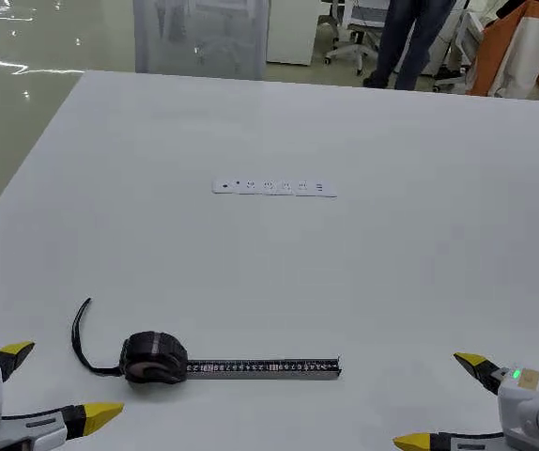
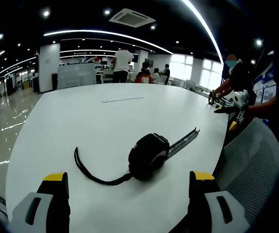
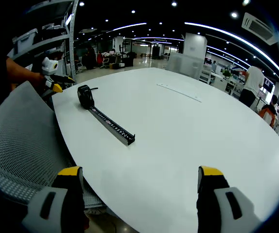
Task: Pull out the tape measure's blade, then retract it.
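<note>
The tape measure (image 1: 154, 358) lies on the table (image 1: 345, 263), blade (image 1: 265, 367) out. The left gripper (image 1: 60, 381) and right gripper (image 1: 440, 399) are both spread, clear of it.

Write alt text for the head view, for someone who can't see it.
A black tape measure lies on a white table with its blade pulled out to the right and its strap curling left. The left gripper and right gripper hover at the bottom corners, jaws open and empty; a white power strip lies farther back.
</note>
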